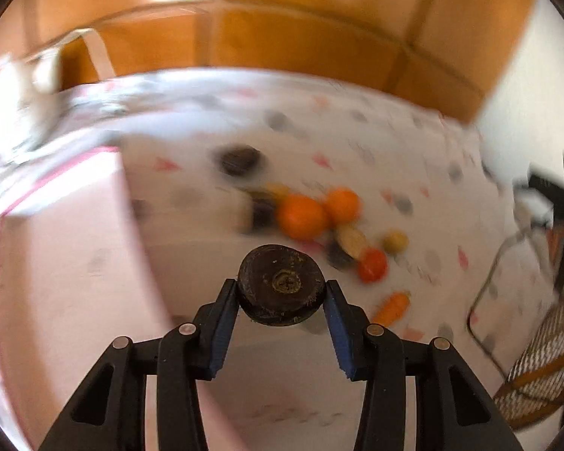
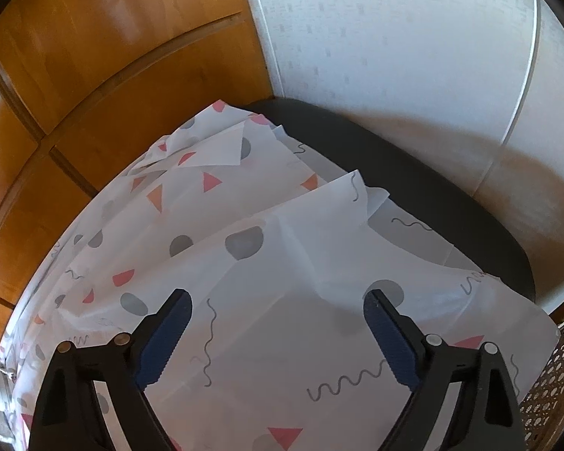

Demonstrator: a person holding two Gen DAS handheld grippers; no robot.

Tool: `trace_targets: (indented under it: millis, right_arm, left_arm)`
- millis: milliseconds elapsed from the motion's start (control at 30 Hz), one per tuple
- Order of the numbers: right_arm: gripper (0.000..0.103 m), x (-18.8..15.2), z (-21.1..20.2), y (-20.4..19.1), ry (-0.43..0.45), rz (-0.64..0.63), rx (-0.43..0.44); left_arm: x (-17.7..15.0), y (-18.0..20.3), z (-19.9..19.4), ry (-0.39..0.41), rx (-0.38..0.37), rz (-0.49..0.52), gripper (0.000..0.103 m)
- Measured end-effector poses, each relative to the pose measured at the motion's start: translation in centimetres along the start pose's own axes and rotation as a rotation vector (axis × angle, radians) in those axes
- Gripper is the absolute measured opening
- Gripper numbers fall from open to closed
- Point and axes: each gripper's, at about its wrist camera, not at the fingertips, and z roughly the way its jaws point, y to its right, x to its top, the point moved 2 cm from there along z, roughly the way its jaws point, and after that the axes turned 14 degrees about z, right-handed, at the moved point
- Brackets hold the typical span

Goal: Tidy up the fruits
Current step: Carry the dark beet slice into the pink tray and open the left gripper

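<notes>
The fingers [image 1: 227, 315] of the left gripper [image 1: 282, 297] pinch a dark round fruit [image 1: 281, 285] from both sides, the blue pads bearing on its rim so that its flat end with a pale stem scar faces the camera; this side grip keeps the fruit from rolling out and, in my judgement, suits carrying it rather than picking. The fruit hangs clear of the patterned tablecloth [image 1: 357, 139], above a pale pink box [image 1: 67, 263] that fills the lower left of the view and is probably the place meant for it. Farther off on the cloth lies the loose pile not yet sorted: two oranges [image 1: 300, 216], a small red fruit [image 1: 372, 265], a yellow-brown fruit [image 1: 351, 240], a small yellow one [image 1: 394, 241] and a carrot [image 1: 391, 307], all close together, with another dark fruit [image 1: 240, 159] apart behind them. The background is blurred, so finer detail cannot be read. In the right wrist view, the fingers [image 2: 169, 338] of the right gripper [image 2: 278, 300] stand spread wide and hold nothing. They point over a bare stretch of the cloth near its folded edge, with a dark seat [image 2: 413, 173] and wooden panels [image 2: 105, 56] beyond. No fruit appears here; this gripper seems parked aside to keep clear.
</notes>
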Motion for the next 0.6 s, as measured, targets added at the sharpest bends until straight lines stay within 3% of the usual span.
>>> trace_targets:
  millis: [100,300,533,600]
  right_arm:
    - [0.093,-0.1,-0.1,-0.1,0.002,-0.011,-0.003]
    - [0.093,-0.4,0.1,-0.2,-0.001,-0.023,-0.02]
    - [0.091,-0.8,0.3,-0.3,0.004,-0.046,-0.06]
    - [0.09,-0.8,0.5,-0.4,0.004,-0.053,-0.071]
  left_arm:
    - [-0.9,-5.3,-2.0,0.032,0.13,-0.109,0.046]
    - [-4.0,-14.3,-1.4,-0.046,0.35,-0.283,0.046]
    - [-6.0,-17.6,-0.3,-0.085,0.408,-0.375,0.048]
    - [-6.3,-17.3,-0.4,-0.074,0.4,-0.385,0.062]
